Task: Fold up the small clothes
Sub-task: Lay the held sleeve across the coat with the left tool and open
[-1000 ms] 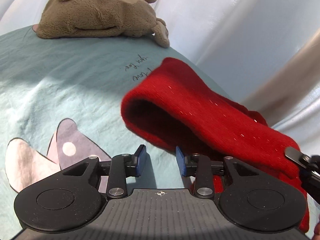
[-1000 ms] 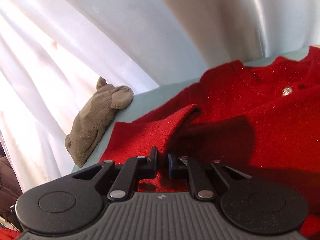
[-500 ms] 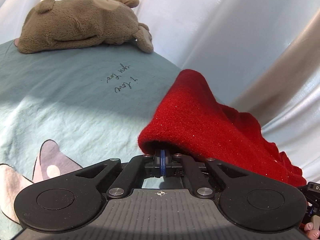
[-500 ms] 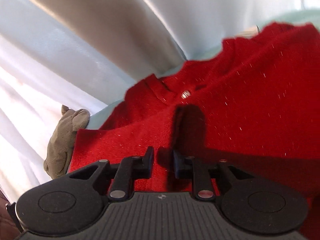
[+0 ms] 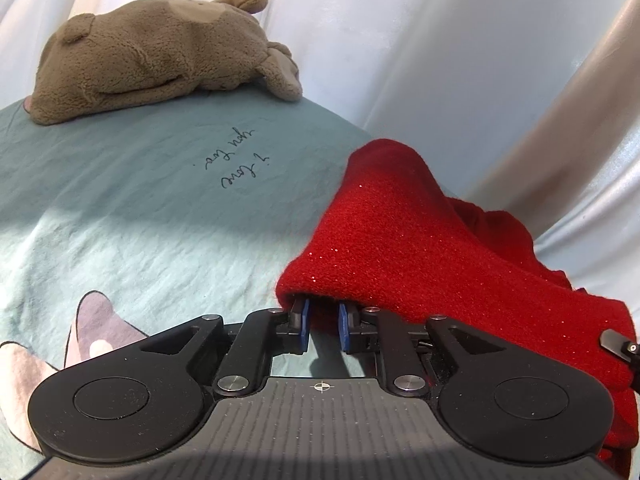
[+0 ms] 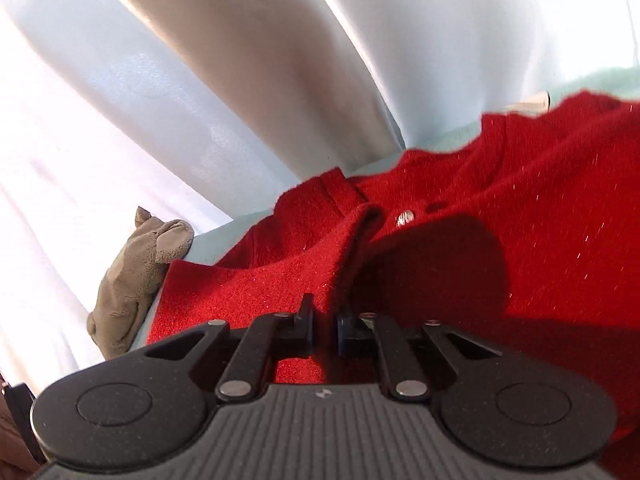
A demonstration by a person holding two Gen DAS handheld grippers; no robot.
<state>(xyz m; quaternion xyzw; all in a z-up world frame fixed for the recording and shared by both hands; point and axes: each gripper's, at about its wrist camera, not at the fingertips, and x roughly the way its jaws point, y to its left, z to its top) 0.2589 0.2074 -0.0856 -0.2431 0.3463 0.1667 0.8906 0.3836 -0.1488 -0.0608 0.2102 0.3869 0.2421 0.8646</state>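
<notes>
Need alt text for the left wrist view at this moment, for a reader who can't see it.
The left tool, jaws slightly parted, sits at the edge of a red knit sweater draped over its fingertips on a pale teal bedsheet. A brown plush toy lies at the sheet's far end, before white curtains.

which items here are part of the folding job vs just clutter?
Job:
red knit cardigan
left claw, open, draped by the cardigan's edge
right claw, open over the fabric

Lying about:
brown plush toy
teal printed bedsheet
white curtain
</notes>
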